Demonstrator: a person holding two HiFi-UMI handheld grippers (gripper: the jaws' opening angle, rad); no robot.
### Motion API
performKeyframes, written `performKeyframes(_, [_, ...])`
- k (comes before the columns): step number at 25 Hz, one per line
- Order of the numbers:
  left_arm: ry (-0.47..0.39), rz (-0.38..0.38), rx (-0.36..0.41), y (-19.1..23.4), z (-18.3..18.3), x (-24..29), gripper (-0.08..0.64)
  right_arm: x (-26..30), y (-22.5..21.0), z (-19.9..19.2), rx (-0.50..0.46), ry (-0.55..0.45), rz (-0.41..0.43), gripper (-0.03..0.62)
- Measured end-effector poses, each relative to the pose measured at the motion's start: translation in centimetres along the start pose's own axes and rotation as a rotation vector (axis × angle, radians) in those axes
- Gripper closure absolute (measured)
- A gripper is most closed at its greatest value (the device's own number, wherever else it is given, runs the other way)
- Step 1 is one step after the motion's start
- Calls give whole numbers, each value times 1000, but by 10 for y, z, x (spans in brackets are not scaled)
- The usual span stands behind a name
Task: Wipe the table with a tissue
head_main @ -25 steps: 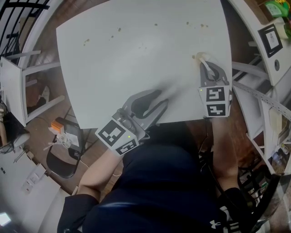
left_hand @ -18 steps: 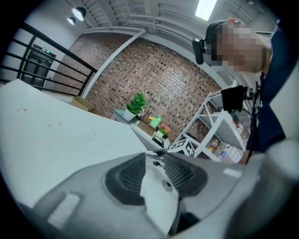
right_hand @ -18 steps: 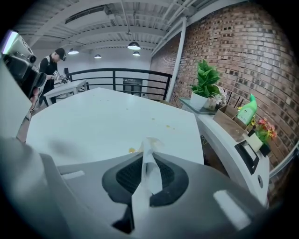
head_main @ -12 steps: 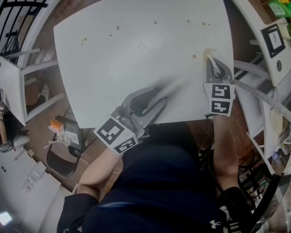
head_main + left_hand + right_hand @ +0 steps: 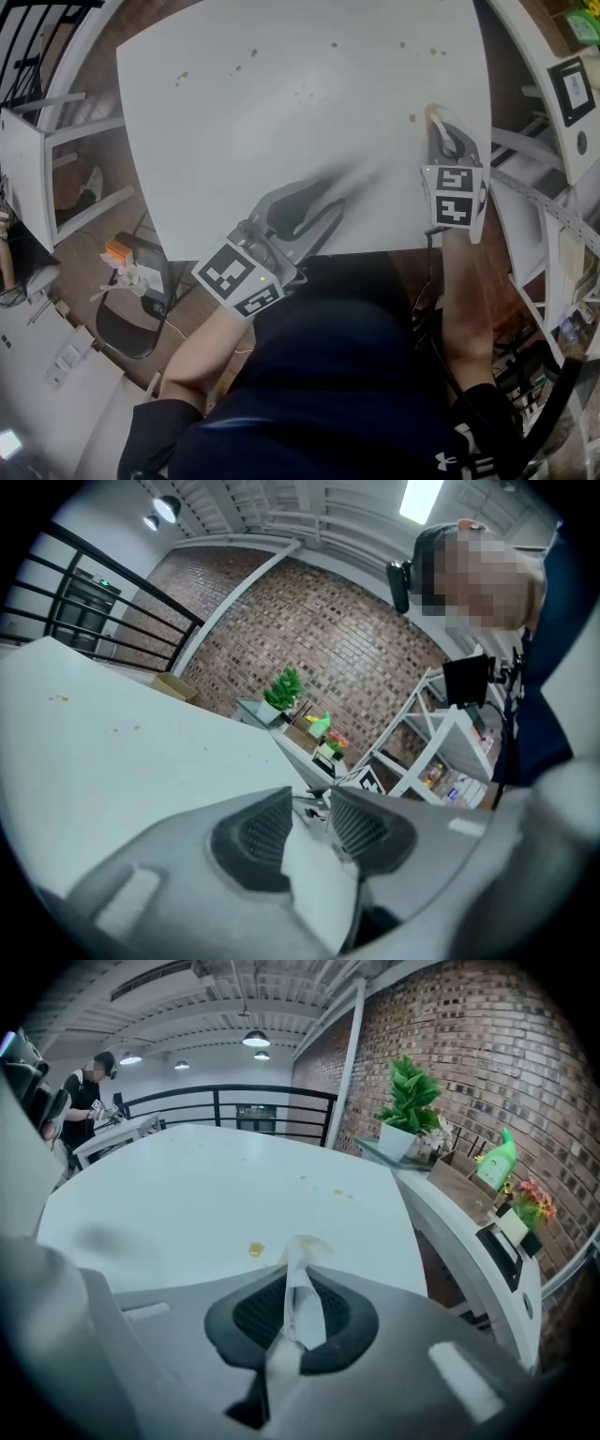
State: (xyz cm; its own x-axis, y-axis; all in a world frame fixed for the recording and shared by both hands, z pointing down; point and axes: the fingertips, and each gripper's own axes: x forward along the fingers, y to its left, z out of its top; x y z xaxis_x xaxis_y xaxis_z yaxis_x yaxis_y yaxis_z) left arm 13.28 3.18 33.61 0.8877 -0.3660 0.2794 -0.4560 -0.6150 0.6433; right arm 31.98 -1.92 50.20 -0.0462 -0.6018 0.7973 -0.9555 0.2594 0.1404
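Observation:
The white table point(image 5: 281, 122) carries small brown stains point(image 5: 181, 77). One stain point(image 5: 255, 1250) lies just left of the tissue tip. My right gripper point(image 5: 439, 124) is near the table's right edge, pointing steeply down. It is shut on a thin white tissue point(image 5: 298, 1252) that sticks out past its tips point(image 5: 433, 112), its end brown. My left gripper point(image 5: 352, 183) hovers over the near edge, almost level. In the left gripper view its jaws point(image 5: 311, 803) stand a little apart, with a white tissue wad point(image 5: 317, 883) wedged between the pads.
White shelving point(image 5: 562, 169) stands close to the table's right side, with a potted plant point(image 5: 408, 1101) and bottles beyond. A white bench point(image 5: 56, 159) and a dark chair point(image 5: 131, 328) are on the floor at left. A person point(image 5: 89, 1091) stands far off by a railing.
My right gripper has sunk a little toward the table with the tissue still in it. The left gripper has stayed put.

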Motion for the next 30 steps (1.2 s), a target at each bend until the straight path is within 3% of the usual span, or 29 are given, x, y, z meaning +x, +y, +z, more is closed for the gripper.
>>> performKeyframes(22, [-28,30,-13,18,10,-37,432,10,21,14,-22,14,-21,580])
performKeyframes(30, [-37,35,-13,24,15,-46,432,14,45,25,-33,4,17,580])
